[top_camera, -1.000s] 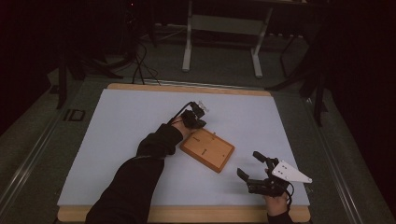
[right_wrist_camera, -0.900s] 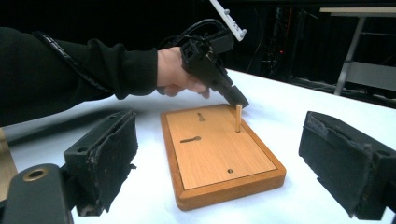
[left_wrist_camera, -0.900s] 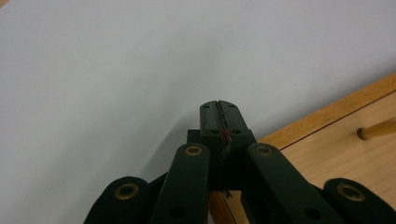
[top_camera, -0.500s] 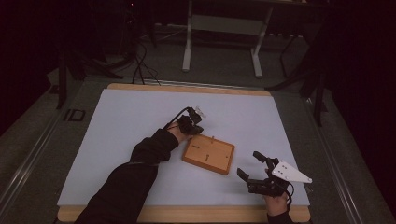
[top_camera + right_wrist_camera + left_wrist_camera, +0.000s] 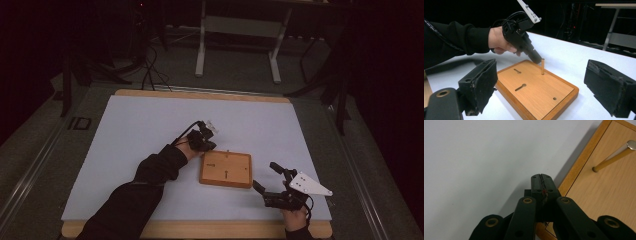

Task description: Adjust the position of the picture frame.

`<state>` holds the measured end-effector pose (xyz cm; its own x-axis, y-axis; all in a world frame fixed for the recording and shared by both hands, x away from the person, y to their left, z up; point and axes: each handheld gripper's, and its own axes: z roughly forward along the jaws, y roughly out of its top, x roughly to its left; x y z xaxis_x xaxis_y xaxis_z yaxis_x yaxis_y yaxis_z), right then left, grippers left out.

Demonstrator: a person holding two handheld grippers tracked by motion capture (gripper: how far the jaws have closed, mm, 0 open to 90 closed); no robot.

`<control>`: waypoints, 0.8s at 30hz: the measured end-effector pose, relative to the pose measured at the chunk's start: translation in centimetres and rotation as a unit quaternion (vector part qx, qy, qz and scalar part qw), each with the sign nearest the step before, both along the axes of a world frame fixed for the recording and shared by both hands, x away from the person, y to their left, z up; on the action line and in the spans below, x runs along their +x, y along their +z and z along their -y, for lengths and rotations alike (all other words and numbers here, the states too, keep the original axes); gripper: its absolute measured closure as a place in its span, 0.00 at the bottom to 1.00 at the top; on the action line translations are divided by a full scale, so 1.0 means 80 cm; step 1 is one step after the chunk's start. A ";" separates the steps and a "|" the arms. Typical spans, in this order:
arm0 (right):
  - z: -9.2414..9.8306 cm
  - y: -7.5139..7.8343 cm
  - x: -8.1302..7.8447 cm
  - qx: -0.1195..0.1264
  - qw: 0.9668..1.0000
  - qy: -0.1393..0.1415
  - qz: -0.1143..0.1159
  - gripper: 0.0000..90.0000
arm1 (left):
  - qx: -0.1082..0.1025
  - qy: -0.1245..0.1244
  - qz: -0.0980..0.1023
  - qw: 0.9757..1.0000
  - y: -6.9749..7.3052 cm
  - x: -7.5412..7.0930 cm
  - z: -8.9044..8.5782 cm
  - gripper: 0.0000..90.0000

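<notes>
Wooden board [image 5: 226, 169] lies flat on the white table [image 5: 125, 135], just beside the tips of the closed, empty left gripper [image 5: 206, 143] and well short of the wide-open, empty right gripper [image 5: 267, 177]. It is a light rectangular plaque with a raised rim, two keyhole slots and one upright peg [image 5: 542, 66]. To nudge it cleanly, I would keep the closed tips low against the rim and push level, clear of the peg.

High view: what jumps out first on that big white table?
A wooden board lies near the middle of the white table, with a thin peg standing upright in it. The left gripper, jaws shut, sits at the board's far left corner, while the right gripper waits open at its near right.
</notes>
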<state>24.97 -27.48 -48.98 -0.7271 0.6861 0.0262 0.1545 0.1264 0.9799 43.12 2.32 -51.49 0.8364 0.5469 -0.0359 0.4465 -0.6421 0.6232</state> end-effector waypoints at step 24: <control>-0.001 -0.001 0.001 0.000 1.000 0.002 -0.002 0.12 | -0.002 -0.002 -0.006 1.000 0.000 -0.015 -0.002 1.00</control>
<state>25.02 -27.36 -49.02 -0.7301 0.6827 0.0282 0.1575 0.1280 0.9792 41.93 2.51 -51.51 0.8384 0.5430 -0.0482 0.4509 -0.6412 0.6210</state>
